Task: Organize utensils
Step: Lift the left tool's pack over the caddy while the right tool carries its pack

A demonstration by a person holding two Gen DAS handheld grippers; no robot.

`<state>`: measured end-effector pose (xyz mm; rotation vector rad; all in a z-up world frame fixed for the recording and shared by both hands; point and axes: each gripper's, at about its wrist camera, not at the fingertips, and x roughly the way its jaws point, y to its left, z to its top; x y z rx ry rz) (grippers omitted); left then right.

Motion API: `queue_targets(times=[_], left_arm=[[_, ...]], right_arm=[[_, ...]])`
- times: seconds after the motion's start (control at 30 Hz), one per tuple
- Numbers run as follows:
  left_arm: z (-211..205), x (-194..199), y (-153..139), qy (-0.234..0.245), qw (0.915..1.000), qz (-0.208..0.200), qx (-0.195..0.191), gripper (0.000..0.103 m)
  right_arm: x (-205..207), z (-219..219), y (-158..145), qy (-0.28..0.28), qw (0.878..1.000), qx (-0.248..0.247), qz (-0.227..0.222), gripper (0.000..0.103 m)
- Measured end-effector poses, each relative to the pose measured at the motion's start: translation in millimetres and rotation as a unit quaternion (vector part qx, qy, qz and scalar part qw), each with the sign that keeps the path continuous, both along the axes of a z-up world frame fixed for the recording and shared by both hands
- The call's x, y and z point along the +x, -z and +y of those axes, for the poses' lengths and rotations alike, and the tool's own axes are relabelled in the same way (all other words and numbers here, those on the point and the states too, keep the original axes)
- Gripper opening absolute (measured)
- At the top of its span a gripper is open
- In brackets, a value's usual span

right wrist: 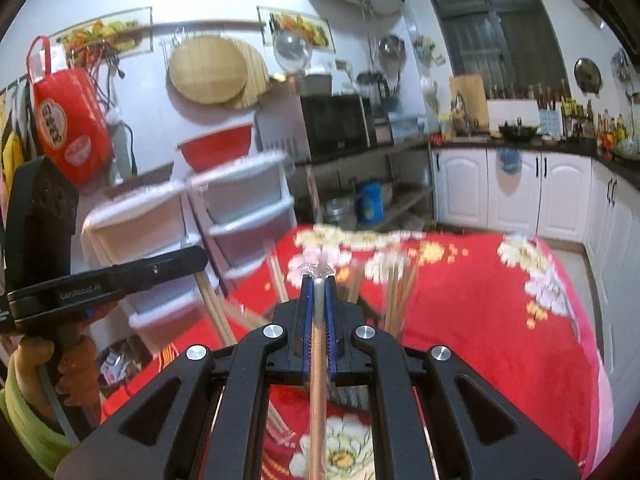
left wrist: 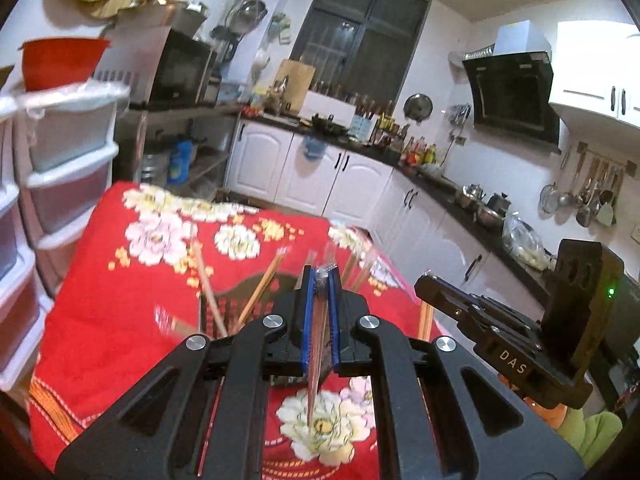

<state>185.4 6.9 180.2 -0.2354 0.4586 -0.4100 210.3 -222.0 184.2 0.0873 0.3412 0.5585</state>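
A wrapped pair of chopsticks (left wrist: 319, 332) is being pinched between the blue pads (left wrist: 307, 320) of the left gripper (left wrist: 320, 280), its clear wrapper end poking out past the fingertips and its pointed end running back toward the camera. A second wrapped pair (right wrist: 319, 344) is sitting clamped in the right gripper (right wrist: 319, 280), again with crinkled plastic showing beyond the tips. Both grippers are closing narrowly on these thin sticks and hovering above the tabletop. Below them, more chopsticks (left wrist: 260, 292) are standing tilted in a dark holder (left wrist: 240, 300), fanning apart. The holder is resting on a red floral cloth (right wrist: 480, 312) covering the tabletop. White plastic drawers (right wrist: 244, 200) are standing just beside the tabletop's left edge.
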Motion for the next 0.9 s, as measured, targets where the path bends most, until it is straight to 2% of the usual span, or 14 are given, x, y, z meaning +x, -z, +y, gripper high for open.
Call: queue_targets(times=[0.2,0.4,0.9], left_arm=[[-5,13,-24,-0.011,0.9995,-0.03,-0.001,0.002],[-9,29,-36,-0.025,0.9986,-0.045,0.008,0.002],[-17,78,-24,-0.054,0.9973,-0.039,0.03,0.002]], right_arm=[[11,-6,-21,0.012,0.999,0.018,-0.041,0.006],[26,-7,-33,0.023,0.997,0.028,-0.065,0.006],[79,11,-38,0.066,0.993,0.025,-0.099,0.006]])
